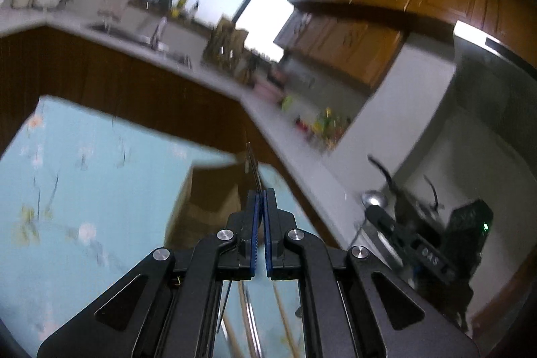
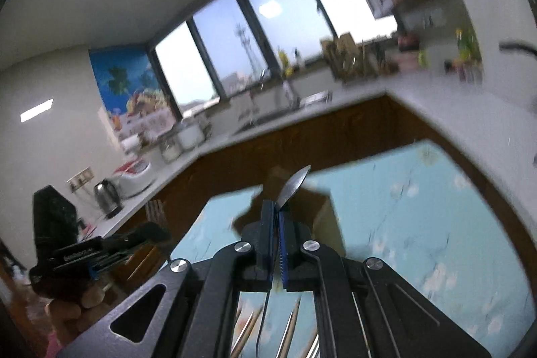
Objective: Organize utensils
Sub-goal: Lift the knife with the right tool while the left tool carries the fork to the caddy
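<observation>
Two grippers are each clamping a piece of cutlery above a table covered by a pale blue flowered cloth [image 1: 84, 176]. Seen from its own wrist camera, the left gripper [image 1: 261, 200] is pinching a thin metal utensil [image 1: 252, 164] edge-on between its blue pads, and only a narrow strip is poking out past the fingertips, so its kind cannot be told. The right gripper [image 2: 276, 212] is gripping a spoon [image 2: 293, 185] by the neck, with the bowl sticking up and to the right beyond the fingertips and the thin handle hanging down behind the jaws. More utensils [image 2: 288, 334] are lying on the cloth below that gripper, blurred. A brown box-like shape [image 1: 208, 207] is sitting on the table ahead of both grippers. In the right wrist view a hand [image 2: 72, 311] is holding the left gripper at the lower left. A white kitchen counter [image 2: 436, 103] is running along the windows behind.
</observation>
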Tool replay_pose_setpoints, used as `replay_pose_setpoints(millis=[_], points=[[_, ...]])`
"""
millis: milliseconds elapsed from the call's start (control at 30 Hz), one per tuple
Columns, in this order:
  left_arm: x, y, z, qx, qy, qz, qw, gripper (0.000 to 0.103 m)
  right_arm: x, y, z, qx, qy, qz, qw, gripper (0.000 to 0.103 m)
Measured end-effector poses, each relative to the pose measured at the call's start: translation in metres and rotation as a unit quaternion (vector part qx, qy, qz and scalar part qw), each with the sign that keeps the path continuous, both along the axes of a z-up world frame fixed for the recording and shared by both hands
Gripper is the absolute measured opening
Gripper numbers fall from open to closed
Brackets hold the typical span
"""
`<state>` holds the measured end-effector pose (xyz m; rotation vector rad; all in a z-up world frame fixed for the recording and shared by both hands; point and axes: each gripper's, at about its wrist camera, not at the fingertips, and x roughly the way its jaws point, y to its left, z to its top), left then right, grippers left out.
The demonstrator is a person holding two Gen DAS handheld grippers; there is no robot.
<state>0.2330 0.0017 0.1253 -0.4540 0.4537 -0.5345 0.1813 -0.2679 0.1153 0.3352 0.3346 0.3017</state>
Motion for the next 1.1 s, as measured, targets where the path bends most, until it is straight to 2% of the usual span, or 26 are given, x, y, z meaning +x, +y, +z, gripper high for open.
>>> replay_pose_setpoints(millis=[233,433,667,867,1100], points=[[0.062,-0.011,0.020,-0.018,-0.052,0.056,0.9969,0.002,0.044,0.005,0.025,-0.011,-0.068,-0.047,0.997,0.003],[0.112,-0.020,0.000,-0.027,-0.046,0.082,0.9952,0.002,0.078,0.013,0.011,-0.037,-0.095,-0.082,0.991,0.003],[0.122,-0.037,-0.038,0.005,-0.038,0.071,0.9967,0.002,0.107,0.030,-0.038,-0.066,-0.067,-0.082,0.992,0.003],[0.122,-0.040,-0.065,0.039,-0.017,0.066,0.9969,0.002,0.111,0.030,-0.057,-0.069,-0.035,-0.067,0.995,0.003],[0.119,-0.038,-0.080,0.068,0.003,0.066,0.9955,0.004,0.113,0.020,-0.068,-0.052,0.003,-0.053,0.997,0.003]])
